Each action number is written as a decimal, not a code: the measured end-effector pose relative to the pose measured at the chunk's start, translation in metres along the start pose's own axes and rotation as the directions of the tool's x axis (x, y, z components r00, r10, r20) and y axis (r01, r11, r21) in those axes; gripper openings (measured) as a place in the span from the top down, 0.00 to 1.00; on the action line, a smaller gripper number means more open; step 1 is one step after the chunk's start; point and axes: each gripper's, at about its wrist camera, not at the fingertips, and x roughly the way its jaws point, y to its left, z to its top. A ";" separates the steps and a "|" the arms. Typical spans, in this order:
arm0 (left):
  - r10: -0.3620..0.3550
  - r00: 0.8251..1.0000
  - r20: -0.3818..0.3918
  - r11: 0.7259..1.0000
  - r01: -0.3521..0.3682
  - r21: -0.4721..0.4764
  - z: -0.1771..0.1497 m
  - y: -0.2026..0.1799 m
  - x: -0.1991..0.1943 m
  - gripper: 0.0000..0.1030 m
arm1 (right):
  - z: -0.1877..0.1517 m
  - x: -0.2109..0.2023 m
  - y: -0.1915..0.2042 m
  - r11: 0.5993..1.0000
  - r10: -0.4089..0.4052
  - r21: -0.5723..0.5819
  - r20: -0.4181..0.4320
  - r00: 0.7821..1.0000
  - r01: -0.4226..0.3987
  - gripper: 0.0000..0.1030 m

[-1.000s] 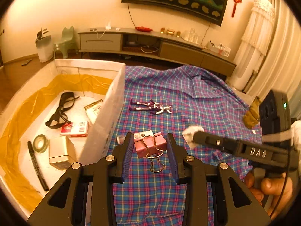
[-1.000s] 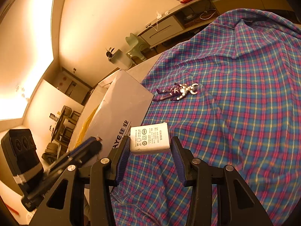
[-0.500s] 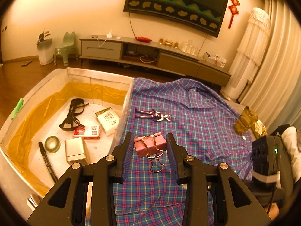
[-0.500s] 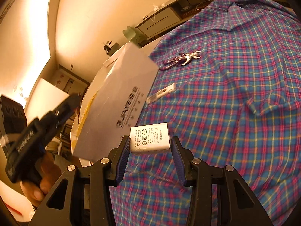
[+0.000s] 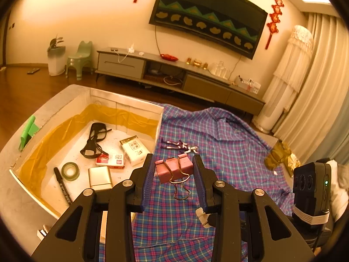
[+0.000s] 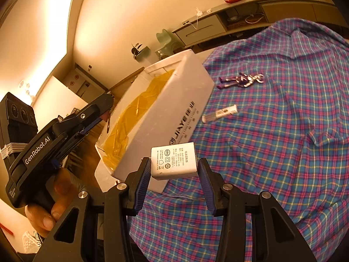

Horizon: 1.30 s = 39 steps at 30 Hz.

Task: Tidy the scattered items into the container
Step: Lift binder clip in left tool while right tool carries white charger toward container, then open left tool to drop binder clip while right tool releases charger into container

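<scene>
My left gripper [image 5: 174,175] is shut on a pink binder clip [image 5: 173,169] and holds it in the air above the plaid cloth, just right of the white box [image 5: 122,104]. My right gripper [image 6: 174,175] is shut on a white charger block [image 6: 173,161] near the box's [image 6: 192,100] front corner. On the cloth lie a small purple and silver figure [image 5: 178,145], also in the right wrist view [image 6: 242,80], and a small white tube [image 6: 219,114]. The left gripper also shows in the right wrist view [image 6: 109,102].
The box holds black glasses [image 5: 94,139], a white packet [image 5: 133,147], a red and white box [image 5: 110,159], a tape roll [image 5: 70,171], a black marker [image 5: 62,185] and a metal tin [image 5: 100,178]. A golden wrapper [image 5: 278,155] lies at the cloth's right edge.
Both grippers have lifted with their items still held. The left view has risen and pulled back; the right gripper has moved down and left towards the box's front corner.
</scene>
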 end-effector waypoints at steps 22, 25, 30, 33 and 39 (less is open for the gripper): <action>-0.012 1.000 0.020 0.986 0.015 -0.164 0.007 0.081 -0.008 0.65 | 0.022 0.017 0.069 0.991 -0.032 -0.131 0.023 0.999 0.034 0.56; -0.018 1.000 0.023 0.981 0.022 -0.193 0.007 0.093 -0.007 0.65 | 0.026 0.024 0.076 0.988 -0.036 -0.148 0.025 0.999 0.039 0.56; -0.002 1.000 0.031 0.971 0.009 -0.239 0.009 0.117 -0.006 0.65 | 0.035 0.036 0.088 0.980 -0.048 -0.190 0.023 0.999 0.051 0.56; 0.008 1.000 0.022 0.963 -0.001 -0.270 0.007 0.132 -0.002 0.65 | 0.041 0.043 0.093 0.974 -0.061 -0.219 0.019 0.998 0.064 0.56; -0.005 1.000 -0.004 0.951 0.004 -0.309 0.006 0.147 0.005 0.65 | 0.053 0.064 0.101 0.944 -0.122 -0.308 0.002 0.993 0.117 0.56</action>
